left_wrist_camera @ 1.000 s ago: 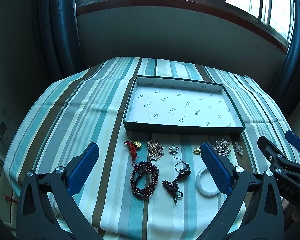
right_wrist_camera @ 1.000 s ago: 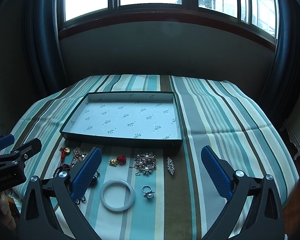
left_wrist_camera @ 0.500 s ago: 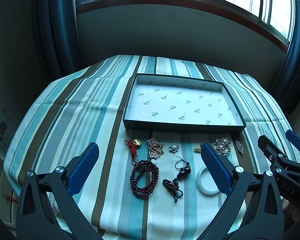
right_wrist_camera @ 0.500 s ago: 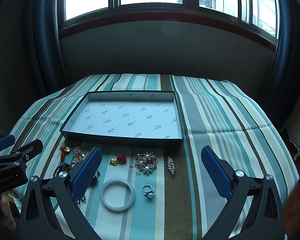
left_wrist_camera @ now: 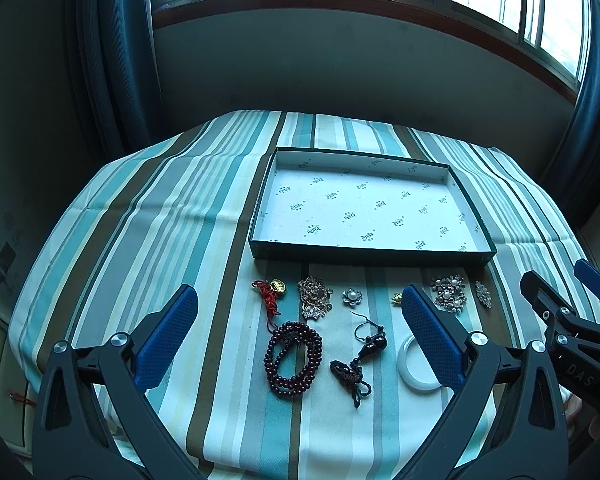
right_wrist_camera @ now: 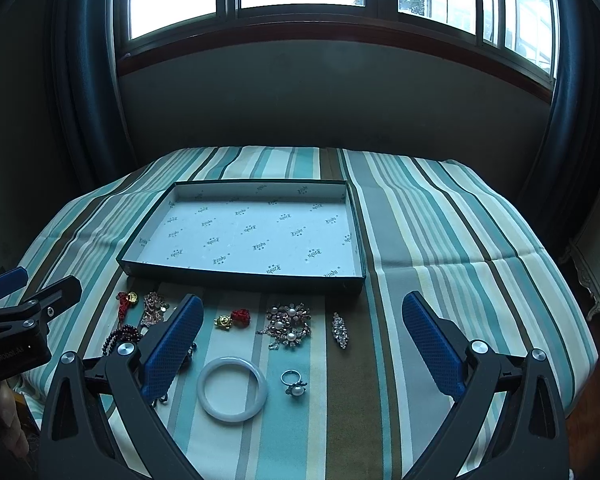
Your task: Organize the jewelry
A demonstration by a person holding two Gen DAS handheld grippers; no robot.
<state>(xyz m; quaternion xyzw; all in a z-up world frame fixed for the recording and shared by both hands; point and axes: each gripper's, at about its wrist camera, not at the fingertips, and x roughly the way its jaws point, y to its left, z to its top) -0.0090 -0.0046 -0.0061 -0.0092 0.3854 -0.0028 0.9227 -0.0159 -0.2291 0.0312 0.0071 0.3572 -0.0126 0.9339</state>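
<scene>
The left gripper (left_wrist_camera: 298,318) hung wide open and empty above the near edge of the striped tablecloth (left_wrist_camera: 172,216). Between its blue pads lay the dark red bead bracelet (left_wrist_camera: 294,354) at 6 o'clock and a dark knotted-cord pendant (left_wrist_camera: 360,356) just right of it. The right gripper (right_wrist_camera: 302,326) was likewise spread wide, holding nothing, over the white bangle (right_wrist_camera: 232,390) and the pearl ring (right_wrist_camera: 295,383) at 6 o'clock. At 12 o'clock from both stood the shallow box lid (right_wrist_camera: 240,278), nothing in it; every piece lay on the cloth in front of it.

The risk ahead, I judged, was crowding: the pearl brooch (right_wrist_camera: 288,324), the narrow rhinestone pin (right_wrist_camera: 340,329) and the small gold charm (right_wrist_camera: 224,322) sat close together, so a wide closing pinch might snag two pieces or drag the cloth. The bangle could slip from the pads.
</scene>
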